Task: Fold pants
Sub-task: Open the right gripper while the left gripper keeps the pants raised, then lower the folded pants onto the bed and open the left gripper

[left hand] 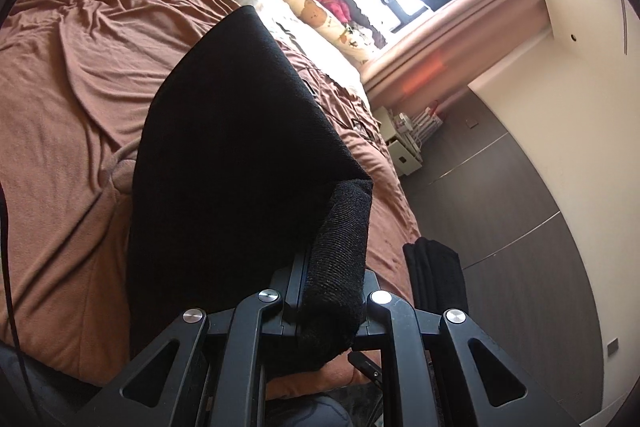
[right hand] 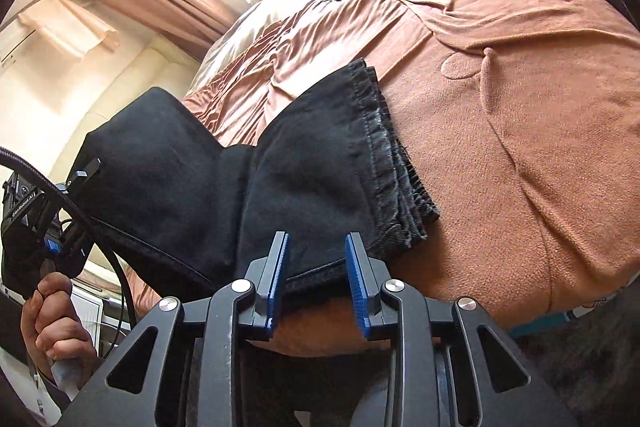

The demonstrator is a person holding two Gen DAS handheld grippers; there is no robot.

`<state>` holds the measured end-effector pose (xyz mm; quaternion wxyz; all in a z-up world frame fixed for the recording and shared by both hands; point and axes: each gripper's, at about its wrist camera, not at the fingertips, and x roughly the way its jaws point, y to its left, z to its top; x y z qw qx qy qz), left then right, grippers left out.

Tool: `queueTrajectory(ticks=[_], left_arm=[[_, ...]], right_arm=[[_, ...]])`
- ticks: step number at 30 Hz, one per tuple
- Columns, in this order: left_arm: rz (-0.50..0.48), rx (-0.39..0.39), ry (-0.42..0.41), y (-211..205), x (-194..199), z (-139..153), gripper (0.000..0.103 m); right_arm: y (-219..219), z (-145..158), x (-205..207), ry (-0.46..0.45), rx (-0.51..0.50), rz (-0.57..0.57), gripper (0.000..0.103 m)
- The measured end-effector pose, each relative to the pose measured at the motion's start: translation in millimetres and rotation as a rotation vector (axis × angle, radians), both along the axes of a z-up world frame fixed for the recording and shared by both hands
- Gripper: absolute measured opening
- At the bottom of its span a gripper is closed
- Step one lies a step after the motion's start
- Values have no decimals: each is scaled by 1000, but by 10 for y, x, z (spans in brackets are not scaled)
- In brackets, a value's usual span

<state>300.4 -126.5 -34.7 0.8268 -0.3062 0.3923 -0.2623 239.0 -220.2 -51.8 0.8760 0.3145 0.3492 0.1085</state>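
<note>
At left, a hand (right hand: 56, 323) grips the left claw (left hand: 320, 291), which is clamped on a corner of the black pants (right hand: 280, 171). The pants are draped from it over the bed (right hand: 520, 107); their long axis is seen to run from lower left to the hems at upper right. The right claw (right hand: 316, 283) is spread, with fabric lying between unpressed pads.

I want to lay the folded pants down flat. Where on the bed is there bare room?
Bare brown bedspread lies open beyond the pants hems, toward the bed's far edge. Another free stretch lies beside the lifted cloth. It is crowded by the window, where pillows and soft toys pile up.
</note>
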Motion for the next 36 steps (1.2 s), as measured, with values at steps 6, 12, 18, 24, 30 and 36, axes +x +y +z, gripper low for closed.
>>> queueTrajectory(ticks=[6,12,18,24,30,36], left_arm=[[-92,10,39,-504,50,-188,15],[-219,61,127,-1066,105,-593,15],[-290,48,229,-1123,106,-888,45],[-236,88,164,-839,17,-743,65],[-177,138,166,-537,18,-756,65],[-116,160,197,-287,98,-889,65]], right_arm=[[-208,-13,-86,12,0,-31,26],[-396,-33,-154,38,0,-70,26],[-461,-25,-171,41,12,-78,26],[-427,-3,-80,3,57,-41,30],[-377,-48,137,-5,52,-17,51],[-271,-78,449,14,28,34,51]])
